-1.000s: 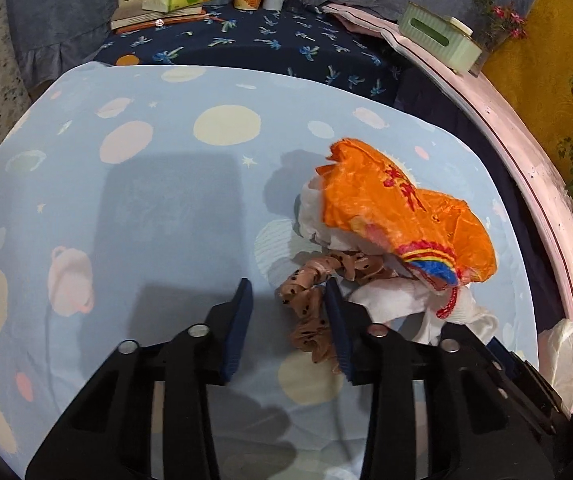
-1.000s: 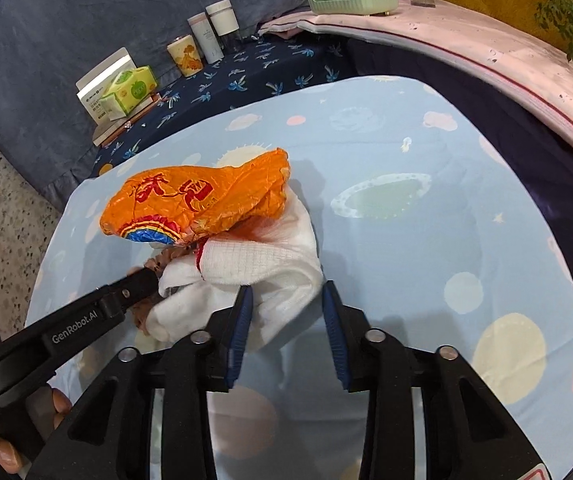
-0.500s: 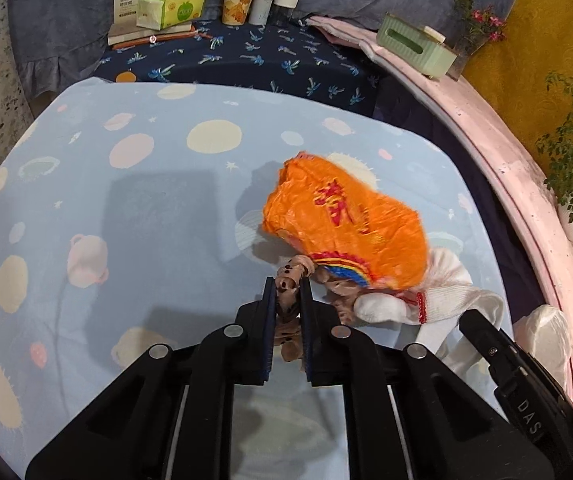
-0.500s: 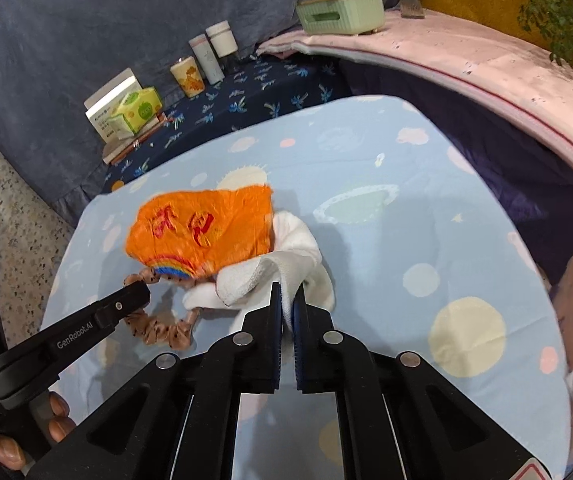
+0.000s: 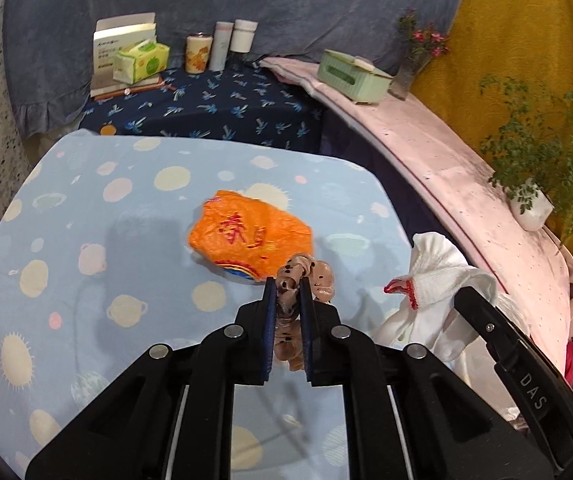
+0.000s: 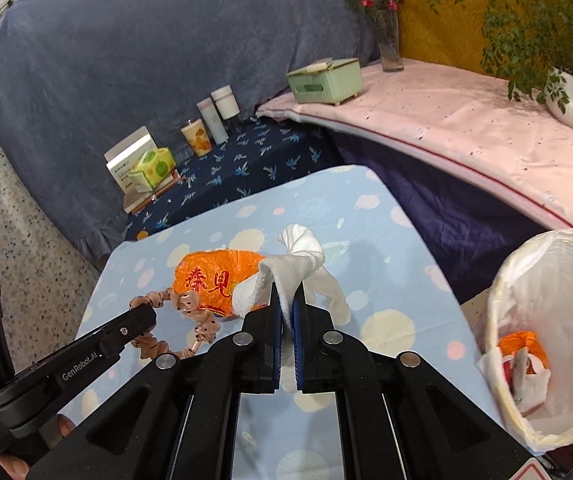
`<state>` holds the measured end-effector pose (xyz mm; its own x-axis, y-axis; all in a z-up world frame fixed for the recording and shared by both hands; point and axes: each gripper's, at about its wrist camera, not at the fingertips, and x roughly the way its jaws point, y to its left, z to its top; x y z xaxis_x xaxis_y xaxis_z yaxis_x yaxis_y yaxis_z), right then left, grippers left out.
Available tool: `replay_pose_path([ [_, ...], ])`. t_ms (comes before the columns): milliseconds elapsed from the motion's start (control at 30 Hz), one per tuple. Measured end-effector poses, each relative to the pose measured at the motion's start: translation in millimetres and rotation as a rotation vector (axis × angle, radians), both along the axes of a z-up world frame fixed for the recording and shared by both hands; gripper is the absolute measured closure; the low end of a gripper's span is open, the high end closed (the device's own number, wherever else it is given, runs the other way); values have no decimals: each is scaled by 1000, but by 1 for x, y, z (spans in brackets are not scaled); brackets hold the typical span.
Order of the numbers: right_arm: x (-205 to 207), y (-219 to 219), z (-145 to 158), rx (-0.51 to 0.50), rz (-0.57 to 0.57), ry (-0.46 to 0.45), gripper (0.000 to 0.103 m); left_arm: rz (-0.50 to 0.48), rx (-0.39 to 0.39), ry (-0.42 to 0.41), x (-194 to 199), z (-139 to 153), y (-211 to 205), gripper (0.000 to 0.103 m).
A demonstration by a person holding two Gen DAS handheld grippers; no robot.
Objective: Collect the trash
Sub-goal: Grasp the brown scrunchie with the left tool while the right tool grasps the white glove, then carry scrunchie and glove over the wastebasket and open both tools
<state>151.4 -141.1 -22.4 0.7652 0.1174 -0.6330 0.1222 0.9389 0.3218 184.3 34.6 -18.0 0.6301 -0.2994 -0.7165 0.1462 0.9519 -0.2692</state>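
Note:
My left gripper [image 5: 286, 286] is shut on a tan spotted scrunchie [image 5: 310, 274], lifted off the light blue planet-print cloth [image 5: 86, 240]. In the right wrist view the scrunchie [image 6: 190, 320] hangs as a loop from the left gripper's fingers [image 6: 142, 316]. My right gripper [image 6: 285, 296] is shut on a white sock [image 6: 298, 256] with a red mark, also raised; the sock [image 5: 442, 276] shows at the right of the left wrist view. An orange plastic wrapper [image 5: 250, 236] with red print lies flat on the cloth, just beyond both grippers.
A bin lined with a white bag [image 6: 546, 280] stands at the right, with orange and white scraps inside. Behind the cloth are a tissue pack [image 5: 142, 60], bottles [image 5: 230, 44], a green box [image 5: 350, 76], a flower vase [image 5: 410, 68] and a potted plant [image 5: 530, 204] on the pink ledge.
Both grippers closed, the left on the scrunchie and the right on the sock, and lifted them up off the cloth. The orange wrapper stayed lying on the cloth.

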Motion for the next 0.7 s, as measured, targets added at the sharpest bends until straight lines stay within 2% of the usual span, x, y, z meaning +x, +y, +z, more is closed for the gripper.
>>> replay_pose_path([
  [333, -46, -40, 28, 3, -66, -75, 98, -102, 15, -66, -40, 31, -56, 92],
  [700, -84, -96, 37, 8, -177, -103, 98, -246, 19, -89, -68, 44, -124, 92],
])
